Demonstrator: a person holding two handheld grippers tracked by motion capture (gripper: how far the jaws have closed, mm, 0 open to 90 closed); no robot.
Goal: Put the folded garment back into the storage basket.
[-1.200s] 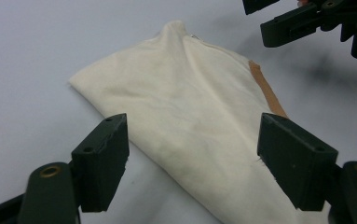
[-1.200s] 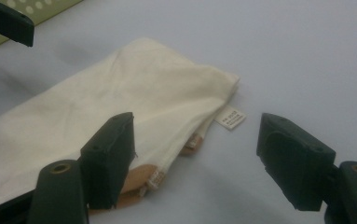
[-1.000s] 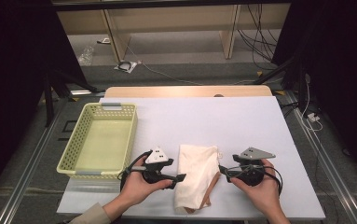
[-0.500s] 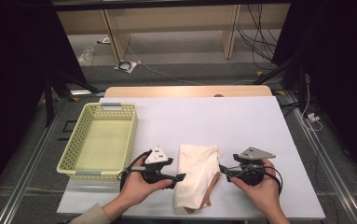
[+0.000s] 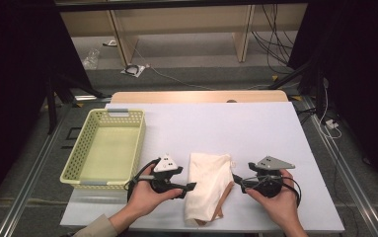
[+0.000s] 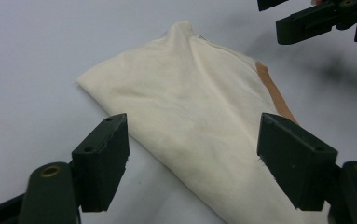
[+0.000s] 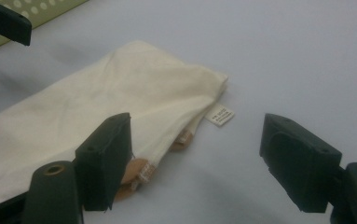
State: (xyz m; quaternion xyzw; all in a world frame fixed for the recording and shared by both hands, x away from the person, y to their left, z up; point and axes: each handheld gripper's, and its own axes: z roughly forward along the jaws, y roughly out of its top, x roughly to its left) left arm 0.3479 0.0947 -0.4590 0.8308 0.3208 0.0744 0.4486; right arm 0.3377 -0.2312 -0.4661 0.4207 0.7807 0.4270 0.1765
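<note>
Nearest me, my left gripper (image 5: 190,187) sits low by the left edge of the folded cream cloth (image 5: 207,185), its jaws standing apart with the fabric running between them but neither pad (image 6: 102,158) pressing on it. My right gripper (image 5: 237,180) is at the cloth's opposite edge, and its jaws have just been opening a little wider; they are parted too, with the cloth's tan-trimmed edge (image 7: 134,170) lying beside one pad and bare table (image 5: 255,128) under the gap. I read that as readying for a pinch on that hem, not a hold yet.

Between the two grippers the cloth lies flat, its small white label (image 7: 220,115) beyond my right jaws. Farther off past my left gripper stands the yellow basket (image 5: 85,153), where I judge the cloth is headed.
</note>
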